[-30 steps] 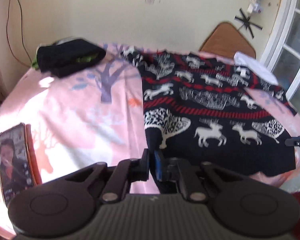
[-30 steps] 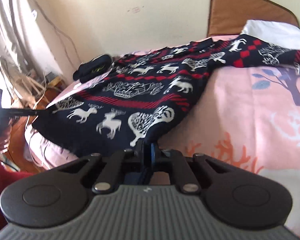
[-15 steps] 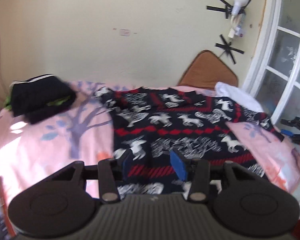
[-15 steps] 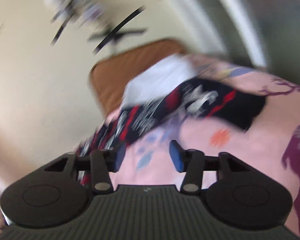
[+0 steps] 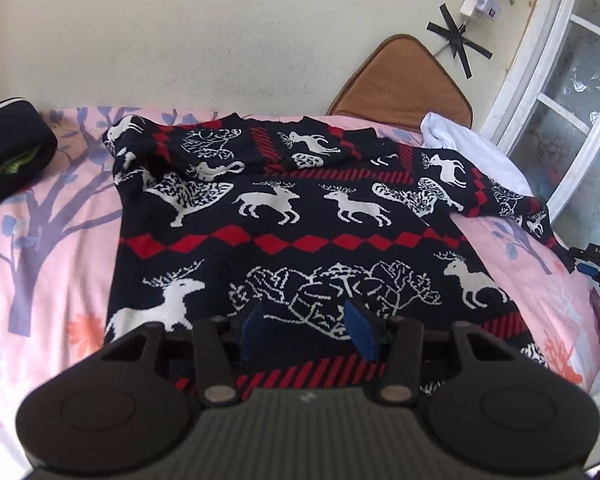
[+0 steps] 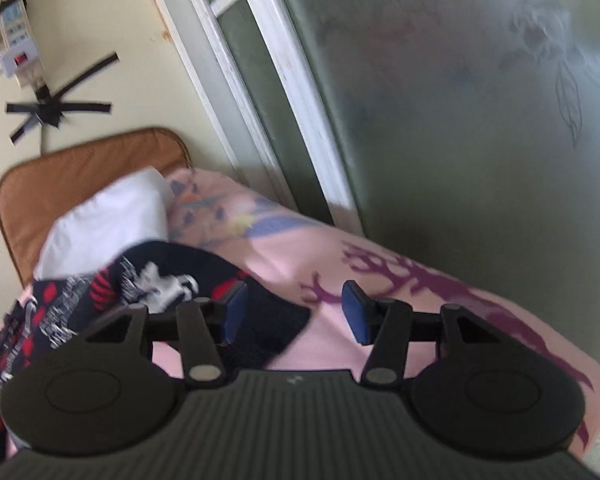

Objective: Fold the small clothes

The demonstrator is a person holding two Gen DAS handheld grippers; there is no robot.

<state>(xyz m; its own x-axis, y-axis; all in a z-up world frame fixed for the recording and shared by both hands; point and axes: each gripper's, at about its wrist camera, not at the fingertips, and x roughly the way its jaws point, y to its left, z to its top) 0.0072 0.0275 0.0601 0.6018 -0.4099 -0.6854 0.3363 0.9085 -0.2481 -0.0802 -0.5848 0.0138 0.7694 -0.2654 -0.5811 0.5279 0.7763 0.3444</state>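
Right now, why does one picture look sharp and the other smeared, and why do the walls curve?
Left wrist view: sharp; the reindeer sweater reads crisply in soft daylight, though the fisheye lens bows the window frame. Right wrist view: motion blur smears the sweater sleeve and pink bedsheet; the frosted glass looks hazy.

A pink sheet [image 5: 60, 240] printed with purple trees covers the bed. A brown cushion [image 5: 400, 80] leans on the wall, a white pillow [image 5: 468, 148] just in front. A black bundle [image 5: 12, 152] (green trim showing) lies far left; black tape [image 5: 458, 38] crosses the wall near a window frame [image 5: 540, 64].
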